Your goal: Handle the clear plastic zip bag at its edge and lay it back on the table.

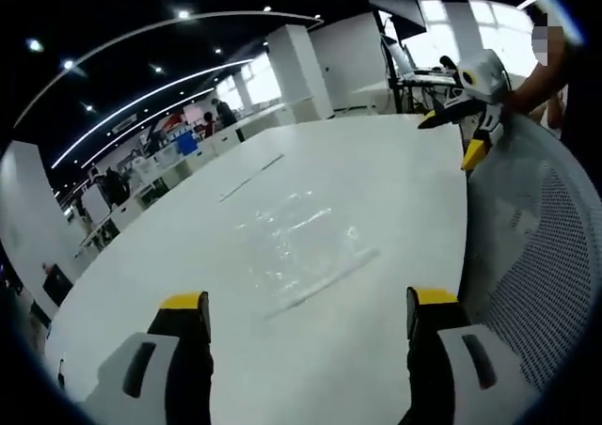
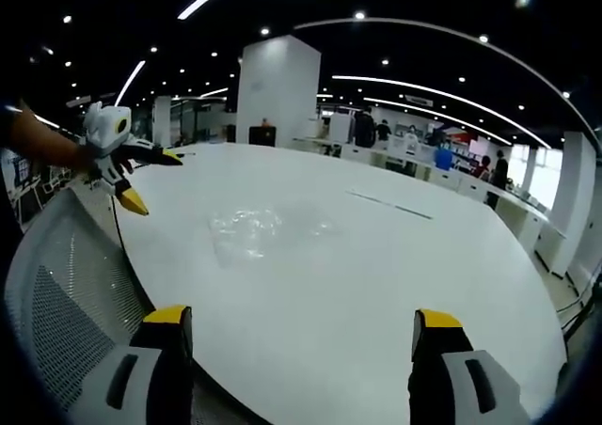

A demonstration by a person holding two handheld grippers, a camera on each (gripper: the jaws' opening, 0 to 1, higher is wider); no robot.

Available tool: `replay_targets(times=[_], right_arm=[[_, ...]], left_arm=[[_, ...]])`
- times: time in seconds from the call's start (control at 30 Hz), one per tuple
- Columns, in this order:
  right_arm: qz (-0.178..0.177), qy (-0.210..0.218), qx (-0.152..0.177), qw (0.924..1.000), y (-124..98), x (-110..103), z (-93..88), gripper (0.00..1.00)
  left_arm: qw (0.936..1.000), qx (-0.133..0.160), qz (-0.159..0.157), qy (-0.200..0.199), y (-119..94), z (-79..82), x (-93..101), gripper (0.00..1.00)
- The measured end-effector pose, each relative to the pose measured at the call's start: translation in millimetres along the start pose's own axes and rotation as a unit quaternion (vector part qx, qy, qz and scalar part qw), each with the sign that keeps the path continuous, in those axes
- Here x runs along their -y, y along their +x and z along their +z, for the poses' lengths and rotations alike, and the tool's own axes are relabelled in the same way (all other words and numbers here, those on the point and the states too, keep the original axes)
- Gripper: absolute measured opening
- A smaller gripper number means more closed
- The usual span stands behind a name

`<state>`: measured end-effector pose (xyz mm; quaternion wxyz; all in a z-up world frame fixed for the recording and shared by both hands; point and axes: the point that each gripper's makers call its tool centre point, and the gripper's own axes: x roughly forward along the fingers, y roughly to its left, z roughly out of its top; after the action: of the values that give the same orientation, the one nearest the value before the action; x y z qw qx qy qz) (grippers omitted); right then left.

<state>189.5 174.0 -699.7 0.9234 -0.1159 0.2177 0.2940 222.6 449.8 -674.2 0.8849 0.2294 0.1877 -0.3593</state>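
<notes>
The clear plastic zip bag lies flat on the white table, its zip edge nearest my left gripper. That gripper is open, hovering just short of the bag with nothing between its jaws. My right gripper is seen at the table's far edge, held by a hand, jaws spread. In the right gripper view the bag lies ahead on the table, and my right gripper is open and well short of it. The left gripper hangs open at the table's left edge.
A grey mesh chair back stands against the table edge between the two grippers, also in the right gripper view. Beyond the table are a white pillar, desks and several people in an open office.
</notes>
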Motion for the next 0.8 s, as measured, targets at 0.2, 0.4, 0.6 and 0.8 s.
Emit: replay_targets(times=[0.2, 0.4, 0.6, 0.8], right_arm=[[0.002, 0.0, -0.002, 1.0, 0.3, -0.3, -0.9, 0.98], [0.004, -0.001, -0.003, 1.0, 0.6, -1.0, -1.1, 0.98], [0.006, -0.001, -0.005, 1.0, 1.4, -0.4, -2.8, 0.98], [0.007, -0.002, -0.006, 1.0, 1.0, -2.6, -0.8, 0.98]], left_arm=[[0.9998, -0.007, -0.01, 0.016, 5.3, -0.3, -4.6, 0.88], [0.9993, -0.011, -0.021, 0.03, 11.8, 1.9, -8.5, 0.91], [0.9988, -0.016, -0.027, 0.038, 17.6, 1.8, -11.1, 0.95], [0.9977, -0.02, -0.042, 0.049, 25.4, 2.5, -12.7, 0.98]])
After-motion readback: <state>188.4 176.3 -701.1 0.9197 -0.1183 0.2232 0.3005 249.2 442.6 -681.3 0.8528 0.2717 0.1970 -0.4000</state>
